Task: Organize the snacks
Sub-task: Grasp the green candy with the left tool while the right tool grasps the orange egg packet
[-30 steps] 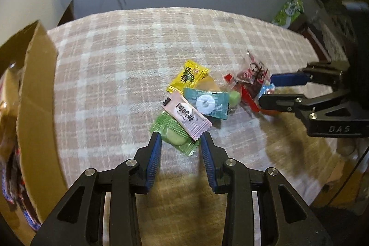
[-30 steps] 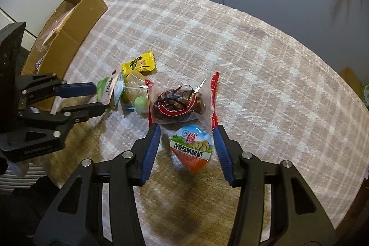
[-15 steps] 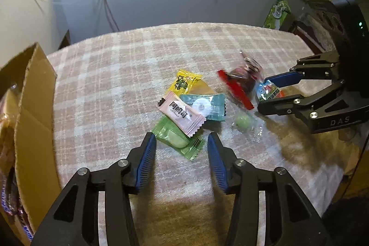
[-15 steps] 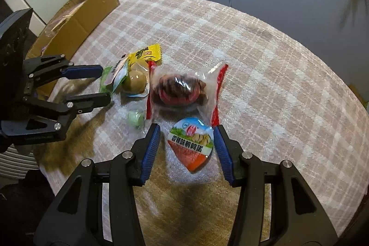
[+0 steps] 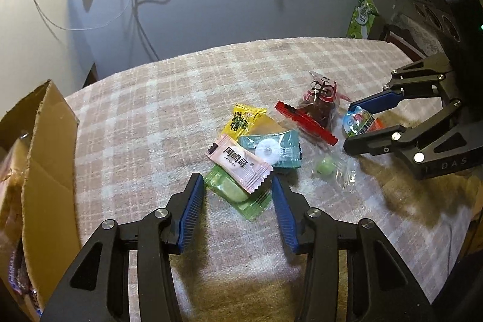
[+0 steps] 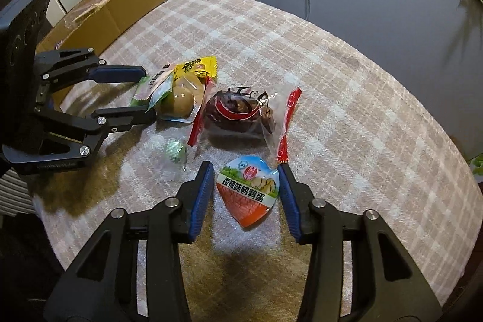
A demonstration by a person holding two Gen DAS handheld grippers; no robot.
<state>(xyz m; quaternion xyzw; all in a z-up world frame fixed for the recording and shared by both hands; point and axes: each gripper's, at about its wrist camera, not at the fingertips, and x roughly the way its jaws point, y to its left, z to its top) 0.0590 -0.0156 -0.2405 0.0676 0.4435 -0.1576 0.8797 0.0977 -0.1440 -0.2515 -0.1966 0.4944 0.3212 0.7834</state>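
Note:
A pile of snack packets lies on the plaid tablecloth (image 5: 145, 116). My left gripper (image 5: 238, 186) is open around the near end of a green packet (image 5: 238, 195), with a pink packet (image 5: 238, 162) lying on it. A teal packet (image 5: 271, 147), a yellow packet (image 5: 244, 119), a red-edged bag of dark dates (image 5: 317, 107) and a small green candy (image 5: 326, 166) lie beyond. My right gripper (image 6: 244, 171) is open around an orange quail-egg pack (image 6: 247, 192). The dates bag (image 6: 238, 113) sits just past it.
An open cardboard box (image 5: 33, 159) with wrapped snacks stands at the table's left edge; it also shows in the right wrist view (image 6: 120, 5). A green bag (image 5: 362, 17) stands beyond the far right corner. A grey wall with hanging cables runs behind the table.
Both grippers have risen and tilted up, so more wall shows. The small green candy has come loose from the pile and lies apart. Both jaws stayed open.

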